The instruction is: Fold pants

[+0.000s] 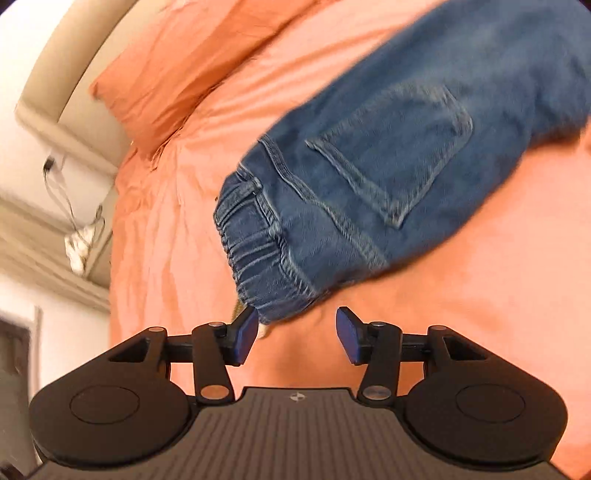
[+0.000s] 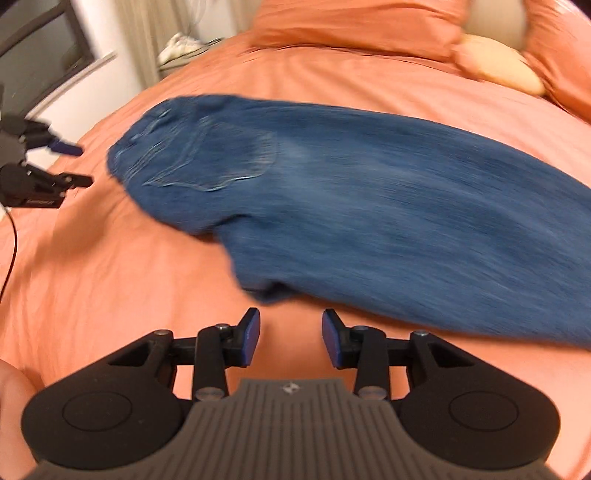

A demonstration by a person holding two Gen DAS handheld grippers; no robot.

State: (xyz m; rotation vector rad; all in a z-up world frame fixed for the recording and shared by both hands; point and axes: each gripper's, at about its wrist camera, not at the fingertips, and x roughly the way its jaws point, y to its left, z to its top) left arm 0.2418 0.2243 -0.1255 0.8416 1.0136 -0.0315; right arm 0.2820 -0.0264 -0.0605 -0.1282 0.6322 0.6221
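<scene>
Step in hand, as judged: the pants (image 1: 388, 177) appear folded lengthwise, one leg over the other, back pocket (image 1: 391, 155) facing up, and lie flat on the orange bedspread (image 1: 166, 240); both tools look to be between grasps, so the crosswise fold is likely still to come. In the left wrist view the pants run from centre frame to the upper right, with the elastic waistband (image 1: 251, 240) at centre, its lowest corner just above the left gripper (image 1: 297, 334). That gripper's jaws stand spread with only bedspread showing between them; the left blue pad (image 1: 248, 332) sits very near the waistband corner, contact not resolvable. In the right wrist view the pants (image 2: 369, 206) cross the middle of the frame, heavily motion-blurred; the right gripper (image 2: 290, 338) stands parted to a moderate gap, nothing held, with the nearest denim edge just above its tips. The left gripper (image 2: 74, 166) shows at the left edge of that view, apart from the waist end. Next move, judged: each gripper needs to seat on a fabric edge and close through all layers before lifting, or the stacked legs may slide apart. An orange pillow (image 2: 354, 26) lies at the top of the frame.
</scene>
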